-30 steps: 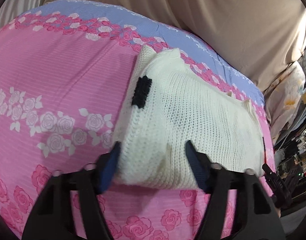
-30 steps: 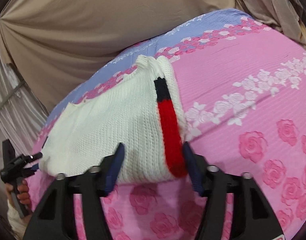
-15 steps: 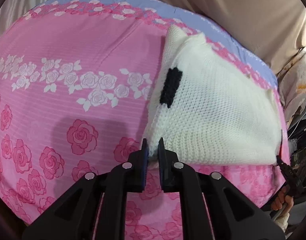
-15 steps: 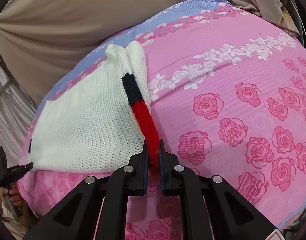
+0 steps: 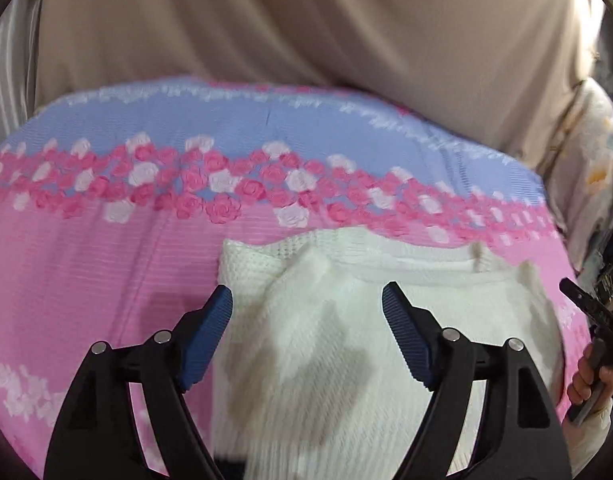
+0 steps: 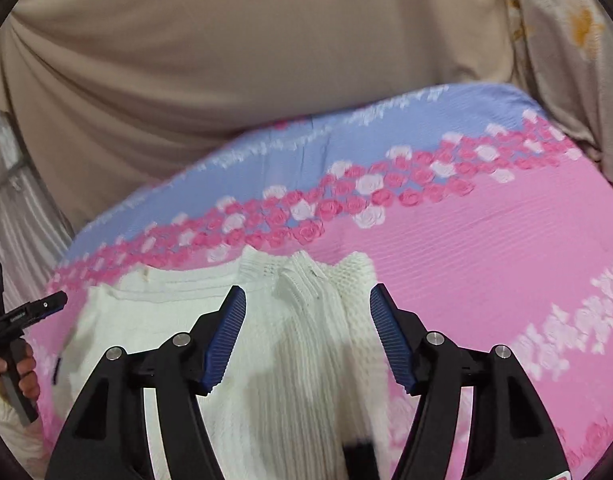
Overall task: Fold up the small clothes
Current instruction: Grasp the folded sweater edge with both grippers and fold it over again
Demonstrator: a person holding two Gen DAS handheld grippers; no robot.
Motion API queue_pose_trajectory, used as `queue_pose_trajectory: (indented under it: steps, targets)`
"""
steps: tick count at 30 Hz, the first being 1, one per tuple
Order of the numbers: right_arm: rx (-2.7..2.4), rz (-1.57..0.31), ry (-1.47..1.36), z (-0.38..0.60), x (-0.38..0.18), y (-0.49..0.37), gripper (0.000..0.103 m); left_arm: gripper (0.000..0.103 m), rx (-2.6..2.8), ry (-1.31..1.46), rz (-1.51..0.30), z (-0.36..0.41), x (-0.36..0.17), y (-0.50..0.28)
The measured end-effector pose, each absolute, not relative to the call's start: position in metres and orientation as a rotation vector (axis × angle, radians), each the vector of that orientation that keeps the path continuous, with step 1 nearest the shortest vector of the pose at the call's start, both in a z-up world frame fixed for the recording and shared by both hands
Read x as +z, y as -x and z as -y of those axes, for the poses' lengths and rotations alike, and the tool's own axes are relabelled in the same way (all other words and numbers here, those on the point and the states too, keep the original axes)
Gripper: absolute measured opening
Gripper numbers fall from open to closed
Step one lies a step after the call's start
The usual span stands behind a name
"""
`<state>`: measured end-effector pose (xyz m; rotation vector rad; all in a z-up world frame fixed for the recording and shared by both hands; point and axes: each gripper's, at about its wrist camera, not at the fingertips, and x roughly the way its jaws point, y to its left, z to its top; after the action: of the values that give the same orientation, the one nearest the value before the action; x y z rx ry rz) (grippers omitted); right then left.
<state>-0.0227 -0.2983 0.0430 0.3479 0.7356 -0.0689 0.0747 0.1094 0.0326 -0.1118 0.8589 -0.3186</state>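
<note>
sweater (image 5: pixel 346 340): one, white, on bedsheet (image 5: pixel 86 260) | left gripper (image 5: pixel 306 300): spread apart | right gripper (image 6: pixel 306 300): spread apart

1. A bed (image 5: pixel 86 280) is carrying everything, and a pink sheet with a rose print is covering it.
2. A lilac band (image 5: pixel 266 120) is running along the far edge, toward 12 o'clock, with a row of pink and white roses just below it.
3. A white knitted garment (image 5: pixel 326 340) is lying directly on the sheet, spreading from the centre toward 6 o'clock in the left wrist view.
4. In the right wrist view the same garment (image 6: pixel 290 360) is sitting from the centre toward 7 o'clock, with bare pink sheet (image 6: pixel 506 260) stretching toward 3 o'clock.
</note>
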Motion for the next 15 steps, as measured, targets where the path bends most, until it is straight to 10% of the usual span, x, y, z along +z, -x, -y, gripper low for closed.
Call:
queue_pose_trajectory:
  steps: [3,4,5,15]
  targets:
    - [-0.095,-0.812,-0.325,0.291,0.023,-0.003,0.059,0.04,-0.312,0.111,-0.942,-0.102,0.007,-0.1]
    - [-0.096,-0.821,-0.317,0.291,0.019,-0.005,0.029,0.009,-0.312,0.103,-0.964,-0.1,0.001,-0.105]
    - [-0.08,-0.836,-0.316,0.289,0.018,-0.008,0.009,0.006,-0.324,0.105,-0.98,-0.099,-0.001,-0.107]
    - [-0.054,-0.525,-0.41,0.316,0.08,0.016,0.007,0.005,-0.319,0.145,-0.788,-0.117,0.056,-0.111]
